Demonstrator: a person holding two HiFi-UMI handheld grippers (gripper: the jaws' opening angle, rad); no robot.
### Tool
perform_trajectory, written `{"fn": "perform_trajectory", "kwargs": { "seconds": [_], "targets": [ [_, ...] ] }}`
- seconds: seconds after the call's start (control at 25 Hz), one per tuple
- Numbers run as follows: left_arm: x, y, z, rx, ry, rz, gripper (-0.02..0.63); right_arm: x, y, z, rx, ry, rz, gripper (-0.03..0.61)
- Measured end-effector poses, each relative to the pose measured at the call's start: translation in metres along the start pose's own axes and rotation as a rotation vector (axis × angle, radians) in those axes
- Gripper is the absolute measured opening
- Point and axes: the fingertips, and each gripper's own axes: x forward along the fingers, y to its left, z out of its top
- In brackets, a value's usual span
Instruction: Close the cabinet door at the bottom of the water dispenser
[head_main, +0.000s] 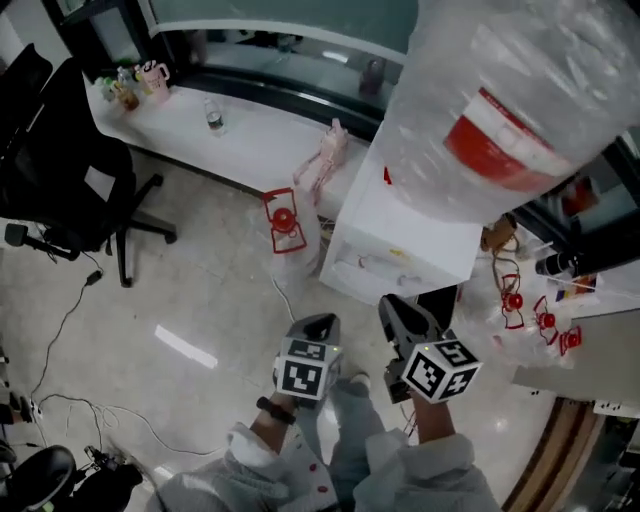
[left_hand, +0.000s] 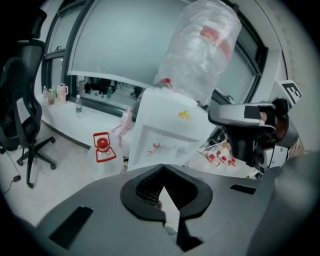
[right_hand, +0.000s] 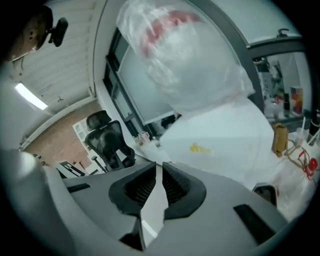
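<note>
The white water dispenser (head_main: 400, 225) stands ahead of me, its taps facing me, with a plastic-wrapped bottle (head_main: 500, 100) on top. Its bottom cabinet door shows in no view; the gripper bodies cover that part. My left gripper (head_main: 320, 322) hovers in the air in front of the dispenser (left_hand: 165, 125), its tips touching and nothing in them (left_hand: 164, 166). My right gripper (head_main: 398, 303) hangs beside it, closer to the dispenser (right_hand: 220, 145) and tilted up towards the bottle (right_hand: 185, 55). Only a narrow slit separates its jaws (right_hand: 159, 164), with nothing between them.
A black office chair (head_main: 60, 150) stands at the left by a long white counter (head_main: 250, 140) with small bottles. An empty jug with a red cap (head_main: 285, 220) leans at the dispenser's left. Red-capped items (head_main: 540, 320) lie at the right. Cables (head_main: 70, 400) trail over the shiny floor.
</note>
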Motion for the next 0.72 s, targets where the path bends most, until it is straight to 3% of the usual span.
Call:
{"fn": "perform_trajectory", "kwargs": {
  "seconds": [0.16,0.32,0.48,0.72],
  "targets": [
    [-0.041,-0.030,0.043,0.061,-0.066,-0.035,0.011,-0.046,0.057,0.064,-0.053,-0.105,0.138,0.035],
    [-0.082,-0.056,0.093,0.143,-0.166,-0.081,0.011,-0.086,0.107,0.114,-0.174,-0.230,0.199,0.035],
    [-0.124,-0.073,0.122,0.165,-0.252,-0.135,0.011,-0.118,0.153,0.131,-0.237,-0.327,0.291,0.031],
    [-0.176,-0.084,0.134,0.181,-0.361,-0.148,0.011,-0.137,0.184,0.126,-0.333,-0.338,0.293,0.018]
  ]
}}
